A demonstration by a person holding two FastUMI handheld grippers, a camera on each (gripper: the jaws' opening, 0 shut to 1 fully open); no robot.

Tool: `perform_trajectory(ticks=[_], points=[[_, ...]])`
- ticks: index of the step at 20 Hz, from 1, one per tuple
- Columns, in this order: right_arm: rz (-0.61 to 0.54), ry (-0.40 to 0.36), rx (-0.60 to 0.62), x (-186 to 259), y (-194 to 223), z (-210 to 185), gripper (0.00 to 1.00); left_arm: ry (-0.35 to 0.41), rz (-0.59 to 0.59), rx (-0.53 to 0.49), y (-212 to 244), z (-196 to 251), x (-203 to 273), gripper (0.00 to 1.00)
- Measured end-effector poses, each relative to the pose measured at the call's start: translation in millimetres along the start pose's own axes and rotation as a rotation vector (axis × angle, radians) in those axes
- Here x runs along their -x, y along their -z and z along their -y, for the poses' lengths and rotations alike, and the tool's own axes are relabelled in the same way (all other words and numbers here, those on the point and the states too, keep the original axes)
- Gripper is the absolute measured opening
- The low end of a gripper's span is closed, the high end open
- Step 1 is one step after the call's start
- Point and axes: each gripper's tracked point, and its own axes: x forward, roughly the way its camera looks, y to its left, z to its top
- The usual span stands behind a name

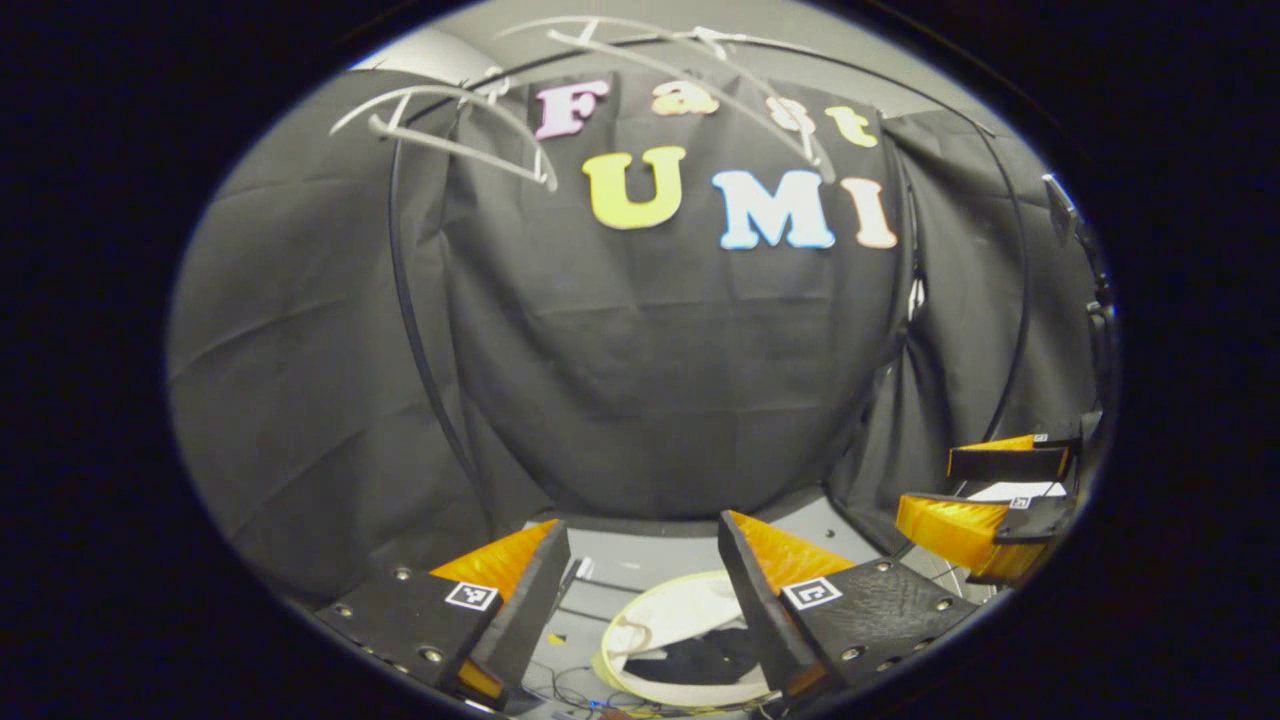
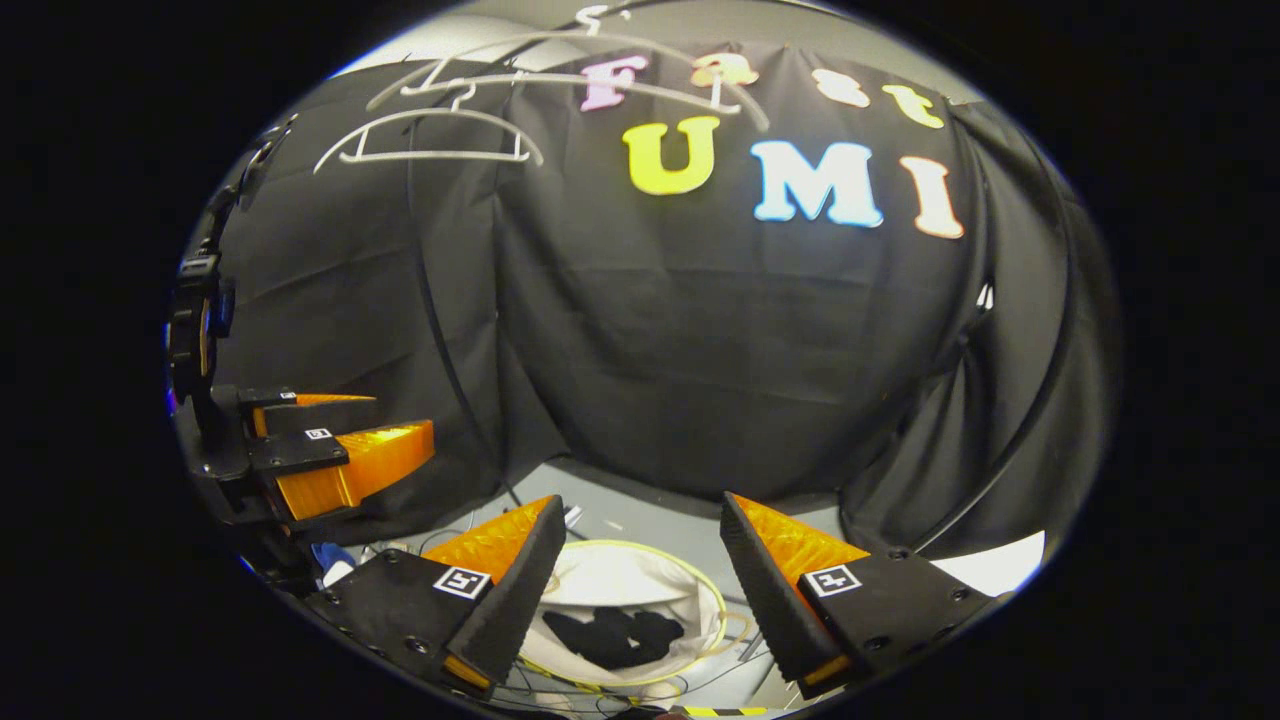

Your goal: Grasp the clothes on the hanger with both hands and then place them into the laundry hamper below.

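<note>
The white laundry hamper [image 1: 680, 605] with a yellow rim stands on the floor below both grippers, and dark clothes [image 1: 700, 660] lie inside it. In the right gripper view the same hamper [image 2: 620, 580] holds the dark clothes [image 2: 615, 635]. Bare white hangers [image 1: 450, 125] [image 2: 430, 135] hang at the top. My left gripper [image 1: 640, 522] is open above the hamper with nothing between its fingers. My right gripper [image 2: 641, 500] is open too and holds nothing. Each sees the other off to its side: the right gripper [image 1: 925, 488] and the left gripper [image 2: 400, 415].
Black cloth walls close off the back and sides. A thin black curved rod [image 1: 415, 330] runs down the left of the wall. Loose cables [image 2: 600, 690] lie on the grey floor [image 2: 650, 525] around the hamper.
</note>
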Motion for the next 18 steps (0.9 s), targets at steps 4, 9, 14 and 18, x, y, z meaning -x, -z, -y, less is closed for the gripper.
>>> perform_trajectory(ticks=[4,9,14,18], points=[[0.153,0.083,-0.014,47,-55,14,0.94,0.041,0.11,-0.014,-56,1,34,0.88],[0.271,0.141,-0.011,97,-94,42,0.94,0.05,0.207,-0.04,-105,-3,83,0.87],[0.337,0.18,-0.011,155,-105,63,0.94,0.031,0.265,-0.021,-130,1,132,0.87],[0.393,0.208,0.005,198,-114,74,0.98,0.011,0.32,-0.009,-151,0,161,0.87]])
